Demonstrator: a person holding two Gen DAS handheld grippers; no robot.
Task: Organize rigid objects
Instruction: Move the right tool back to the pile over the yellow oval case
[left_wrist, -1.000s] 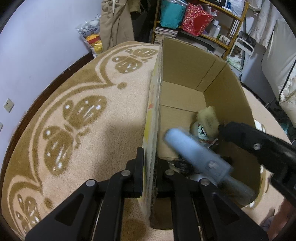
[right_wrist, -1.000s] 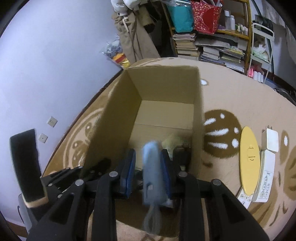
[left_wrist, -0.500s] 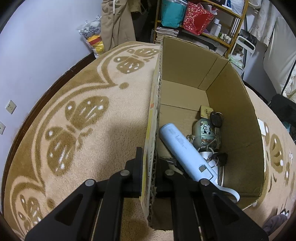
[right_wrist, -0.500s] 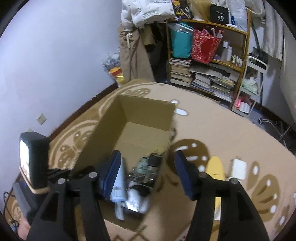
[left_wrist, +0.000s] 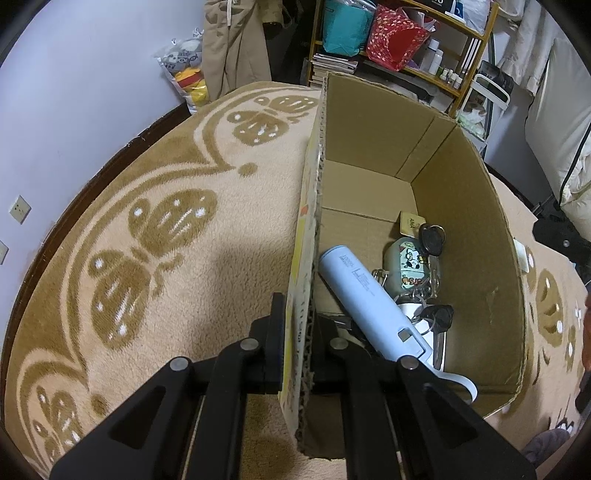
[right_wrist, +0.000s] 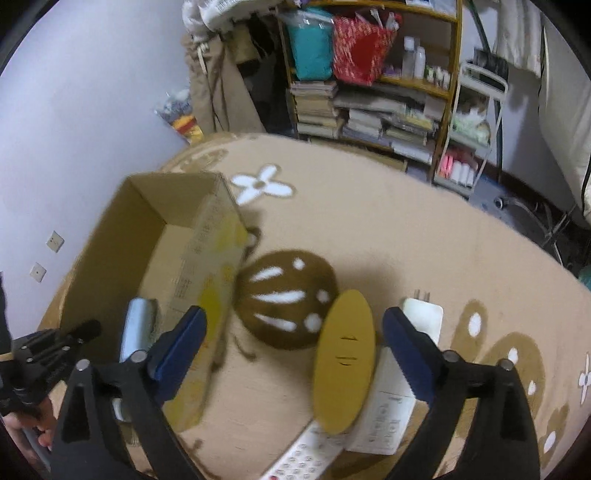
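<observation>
My left gripper is shut on the near left wall of an open cardboard box. Inside the box lie a light blue cylinder, keys and a small panda-print case. My right gripper is open and empty above the carpet, to the right of the box. Between and below its fingers lie a yellow oval object, a white box, a white remote and a white charger.
Patterned beige carpet covers the floor. A shelf with books and bags stands at the back, beside a white cart. A plush-toy bag and hanging coat stand by the wall.
My right gripper let go of the light blue cylinder into the box, opened, rose and swung right over the yellow oval. My left gripper kept its hold on the box wall.
</observation>
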